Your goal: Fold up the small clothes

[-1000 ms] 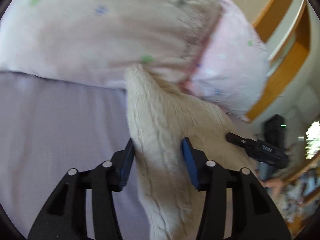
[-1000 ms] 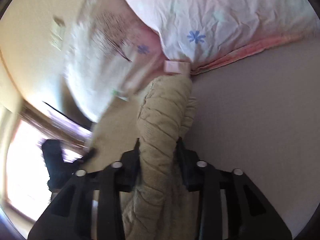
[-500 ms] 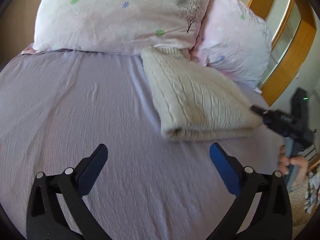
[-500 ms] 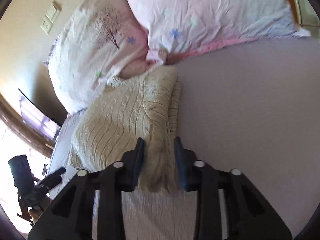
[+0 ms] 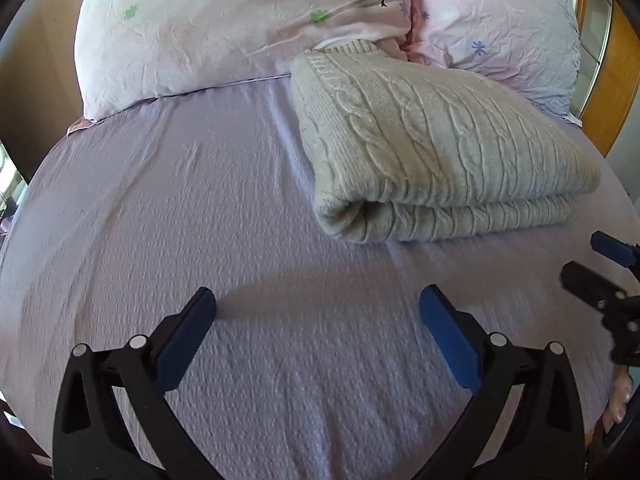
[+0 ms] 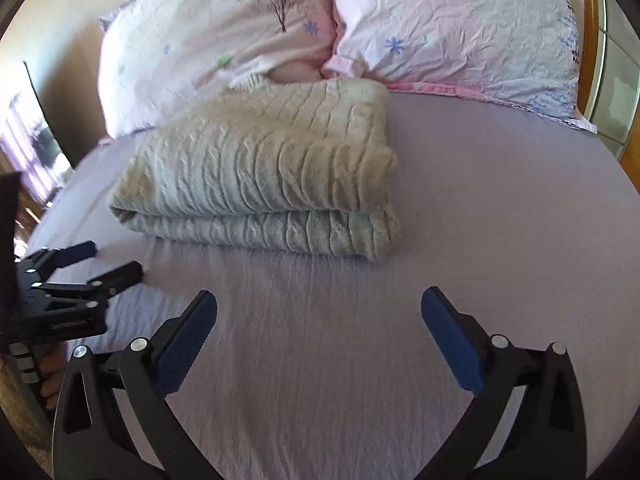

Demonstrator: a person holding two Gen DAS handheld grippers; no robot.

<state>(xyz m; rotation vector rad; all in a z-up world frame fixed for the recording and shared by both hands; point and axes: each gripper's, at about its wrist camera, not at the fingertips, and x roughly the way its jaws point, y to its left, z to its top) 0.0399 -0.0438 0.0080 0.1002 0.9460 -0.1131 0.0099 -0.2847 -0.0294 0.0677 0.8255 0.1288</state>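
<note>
Only the left wrist view shows the rolled fold end of the sweater [image 5: 432, 152]; only the right wrist view shows a window at its left edge. One folded sweater [image 6: 260, 172] lies on the sheet [image 5: 180, 208], its far end touching two pillows [image 5: 240, 20] [image 5: 500, 20] at the top of frame. Its long axis runs left to right. The left gripper [image 5: 318, 312] and right gripper [image 6: 319, 312] both gape wide, empty, near the sweater.

No readable words, labels, brand names or numbers show in either view; the pillows [image 5: 248, 20] bear only printed flowers and a small tree.
</note>
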